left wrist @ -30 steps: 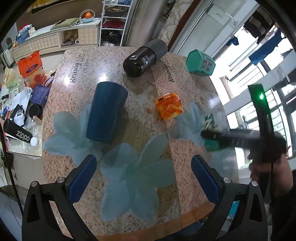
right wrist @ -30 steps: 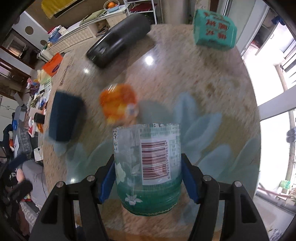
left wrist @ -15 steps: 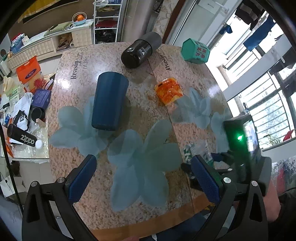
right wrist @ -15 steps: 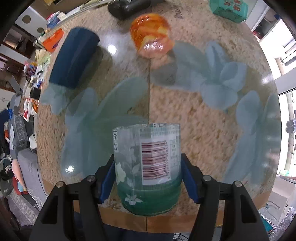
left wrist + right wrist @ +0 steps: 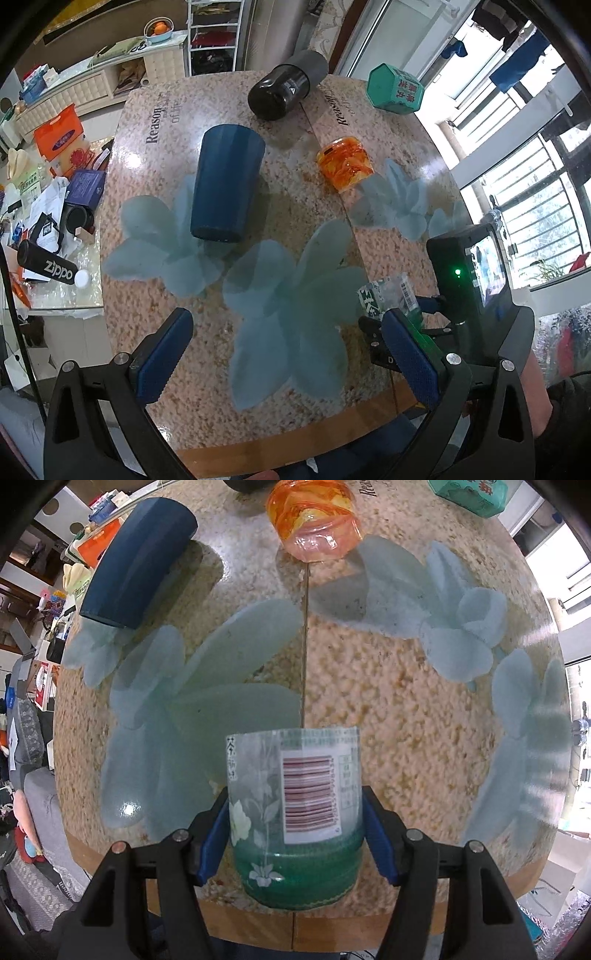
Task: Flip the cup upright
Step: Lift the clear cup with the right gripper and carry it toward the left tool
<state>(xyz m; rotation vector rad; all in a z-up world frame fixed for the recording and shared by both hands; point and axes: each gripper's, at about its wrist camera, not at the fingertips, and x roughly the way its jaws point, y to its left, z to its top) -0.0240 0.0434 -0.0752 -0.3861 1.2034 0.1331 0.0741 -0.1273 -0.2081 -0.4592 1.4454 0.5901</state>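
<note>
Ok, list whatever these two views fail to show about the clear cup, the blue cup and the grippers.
- Clear cup: right wrist view, its base sits against the right gripper body; left wrist view, the left gripper finger covers its lower part. Whether it touches the table cannot be told.
- Blue cup: neither view shows its inside.
- Black bottle: cut off by the right wrist view's top edge.

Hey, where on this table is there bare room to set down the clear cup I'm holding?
The near half of the table is open: the big flower decal in front of the blue cup, between the left gripper and the right gripper holding the clear cup. The far end is crowded: black bottle, orange container, green box.
</note>
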